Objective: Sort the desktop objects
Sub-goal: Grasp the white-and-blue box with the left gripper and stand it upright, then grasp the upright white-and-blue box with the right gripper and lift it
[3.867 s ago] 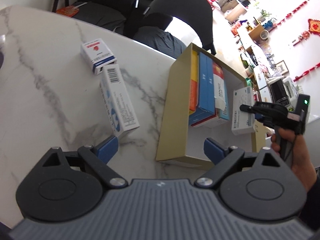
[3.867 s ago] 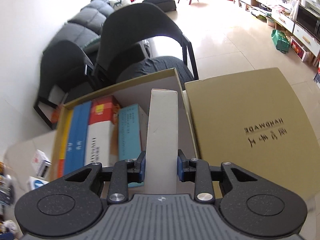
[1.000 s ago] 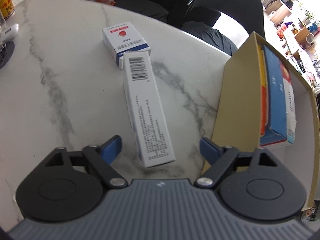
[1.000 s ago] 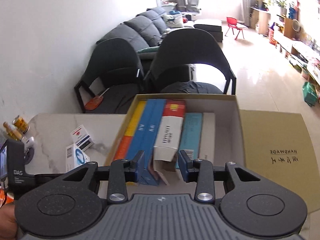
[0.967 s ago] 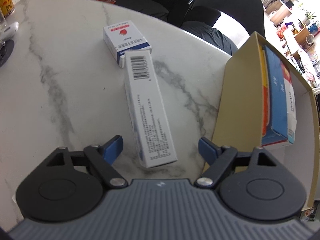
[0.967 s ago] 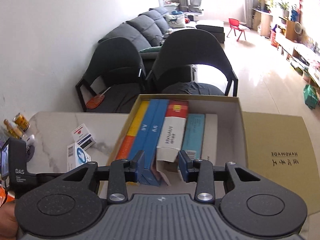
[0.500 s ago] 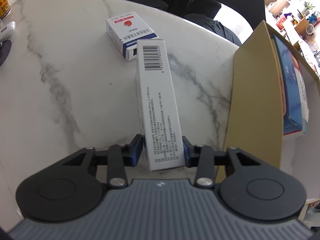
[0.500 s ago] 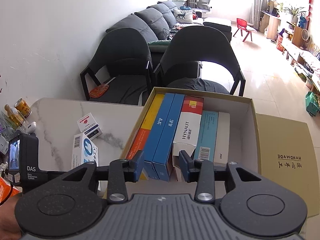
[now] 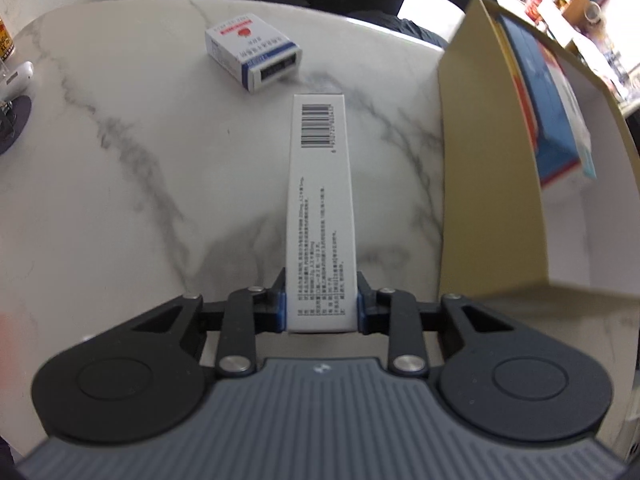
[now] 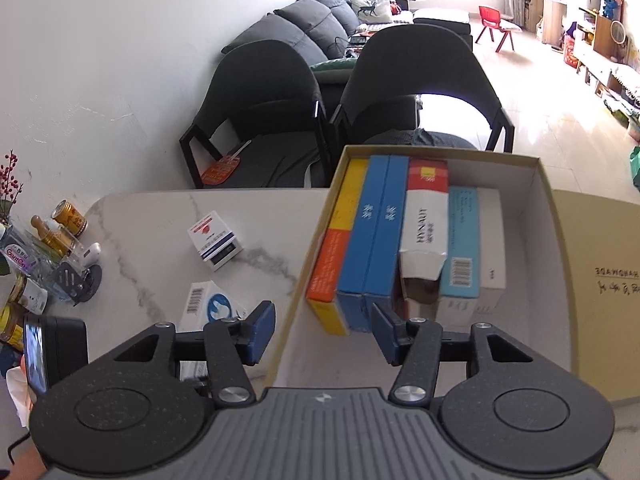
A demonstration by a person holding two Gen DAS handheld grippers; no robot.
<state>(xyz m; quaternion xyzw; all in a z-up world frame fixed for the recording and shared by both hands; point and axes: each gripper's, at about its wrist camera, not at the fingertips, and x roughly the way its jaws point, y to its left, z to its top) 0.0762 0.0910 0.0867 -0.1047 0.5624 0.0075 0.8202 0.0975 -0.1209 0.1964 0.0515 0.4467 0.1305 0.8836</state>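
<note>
The left tongs (image 9: 321,307), wide apart a second ago, are now clamping the long white barcoded carton (image 9: 321,216) for boxing, while the empty right tongs (image 10: 322,334) are opening.

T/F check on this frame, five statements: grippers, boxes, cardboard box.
1. The left gripper is shut on the long white box. True.
2. The right gripper holds a box. False: its jaws are opening with nothing between them.
3. The small box with the red mark lies inside the cardboard box. False: it lies on the marble table.
4. The cardboard box holds several boxes side by side. True.
5. The cardboard box has its lid on. False: it is open, the lid beside it.
</note>
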